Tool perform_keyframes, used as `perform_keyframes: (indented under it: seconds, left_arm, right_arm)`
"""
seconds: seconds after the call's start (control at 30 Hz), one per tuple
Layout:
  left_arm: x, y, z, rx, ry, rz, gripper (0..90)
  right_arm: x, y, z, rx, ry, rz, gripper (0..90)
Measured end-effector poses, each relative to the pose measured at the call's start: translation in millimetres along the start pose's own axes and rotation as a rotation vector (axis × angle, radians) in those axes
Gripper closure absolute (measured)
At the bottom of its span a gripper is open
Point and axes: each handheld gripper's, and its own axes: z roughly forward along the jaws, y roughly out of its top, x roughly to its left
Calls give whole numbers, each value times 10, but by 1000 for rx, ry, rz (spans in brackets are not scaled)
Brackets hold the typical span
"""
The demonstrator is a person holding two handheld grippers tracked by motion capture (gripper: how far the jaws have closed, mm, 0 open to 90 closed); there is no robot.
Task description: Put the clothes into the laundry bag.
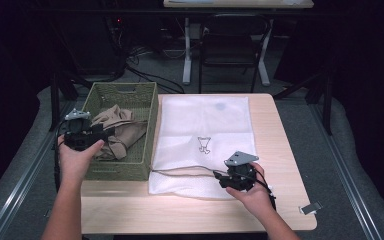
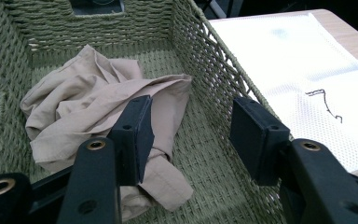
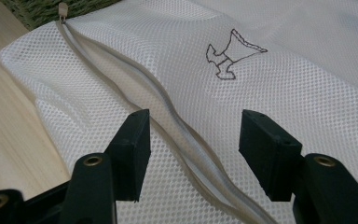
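Resting on a light wooden table (image 1: 280,150), a green woven basket (image 1: 145,127) sits at the left and a white mesh laundry bag (image 1: 205,125) lies flat just beside it, the bag's left edge touching the basket's right wall. Inside the basket lies a crumpled beige garment (image 1: 120,131), bunched toward the near left part of the bottom. The left gripper (image 1: 82,134), held in the person's left hand (image 1: 77,157), hovers at the basket's left rim; in the left gripper view its two black jaws stand spread wide apart, holding nothing, with the beige garment (image 2: 93,107) just beyond and partly behind the left jaw and the basket (image 2: 214,74) wall rising between the jaws and the mesh bag (image 2: 298,65). The right gripper (image 1: 237,177), held in the person's right hand (image 1: 252,195), is over the near edge of the bag. In the right gripper view its jaws are also spread wide and empty, framing a pale grey zipper (image 3: 168,112) that runs in a wavy line across the mesh bag (image 3: 298,79) between them. A small dark outline drawing (image 3: 230,56) is printed on the bag farther off. A chair (image 1: 232,40) stands on the floor beyond the table.
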Motion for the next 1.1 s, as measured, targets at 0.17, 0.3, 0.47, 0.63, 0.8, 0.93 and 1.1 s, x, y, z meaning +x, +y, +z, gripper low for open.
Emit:
perform_keyframes:
  seconds: [0.17,0.3,0.47,0.63,0.8,0.93,1.1]
  left_arm:
    - [-19,-4,-8,-3,-2,9,486]
    - [-25,-9,-27,-4,-12,8,486]
    - [-16,-11,-41,-15,-13,2,486]
    - [-6,-10,-62,-21,-17,0,485]
    - [-6,-9,-64,-21,-18,0,485]
    - [-3,-11,-64,-20,-16,-2,484]
    - [3,-14,-62,-19,-16,-3,484]
  right_arm:
    - [-17,84,45,-8,-7,-3,423]
    - [-34,174,119,-8,-13,-18,423]
    - [-35,235,187,0,-15,-27,428]
    - [-34,285,284,-1,-21,-30,432]
    - [2,293,340,7,-13,-36,434]
    - [40,282,395,25,-15,-50,434]
    - [90,247,465,43,-4,-60,442]
